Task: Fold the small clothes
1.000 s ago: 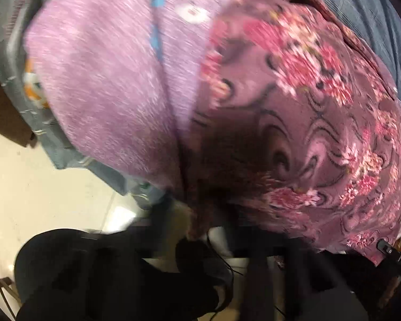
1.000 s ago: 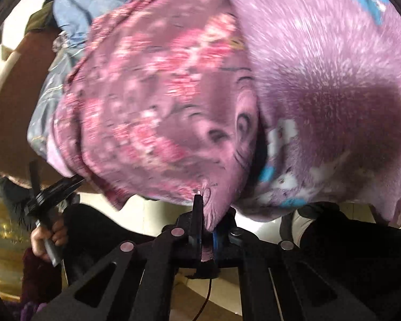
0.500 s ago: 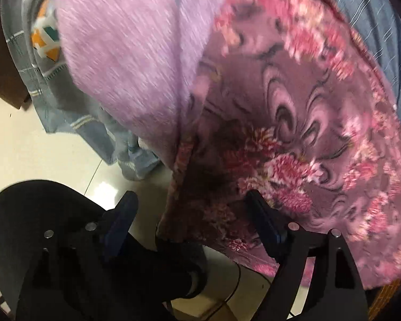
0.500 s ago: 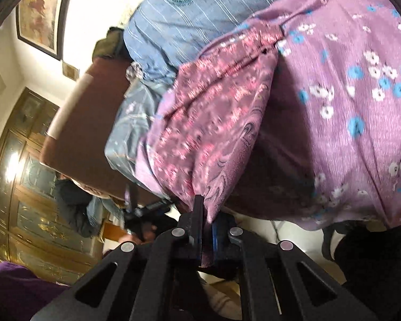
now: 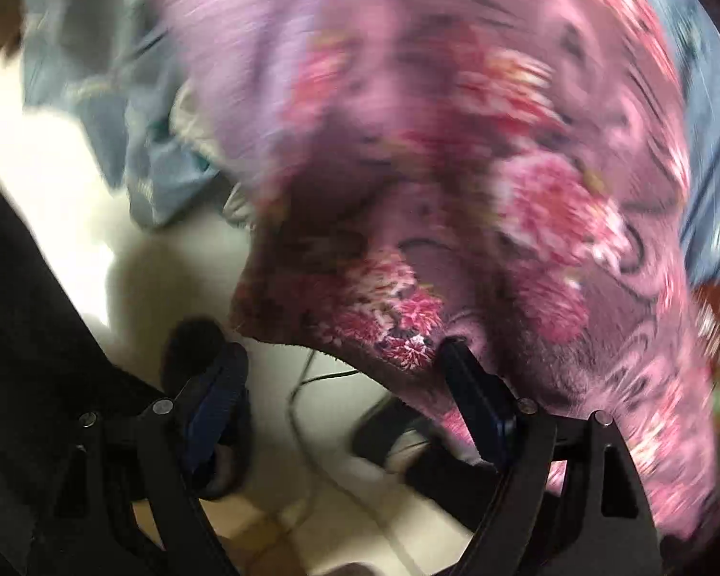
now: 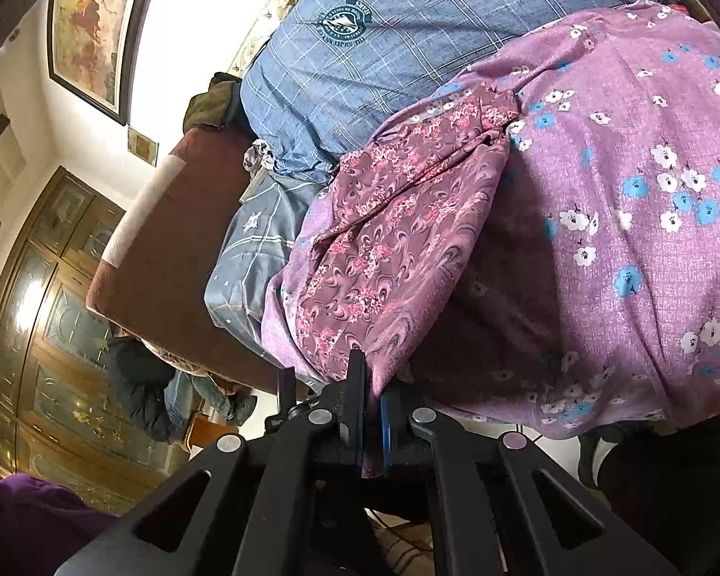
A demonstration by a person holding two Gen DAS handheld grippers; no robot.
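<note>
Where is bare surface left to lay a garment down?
Free: the brown cushion strip, left of the star-print blue cloth in the right wrist view. Crowded elsewhere: blue plaid cloth, lilac flowered cloth and the maroon floral garment cover the rest.

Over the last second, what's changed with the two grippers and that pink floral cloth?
The left gripper has let go: its jaws were closed with the pink floral cloth bunched at them, opened wide, and now stand open with the cloth's edge hanging in front of them, against one pad. The right gripper pulled back from the pile, so more of the blue plaid garment shows. It stays shut on the floral cloth's edge.
</note>
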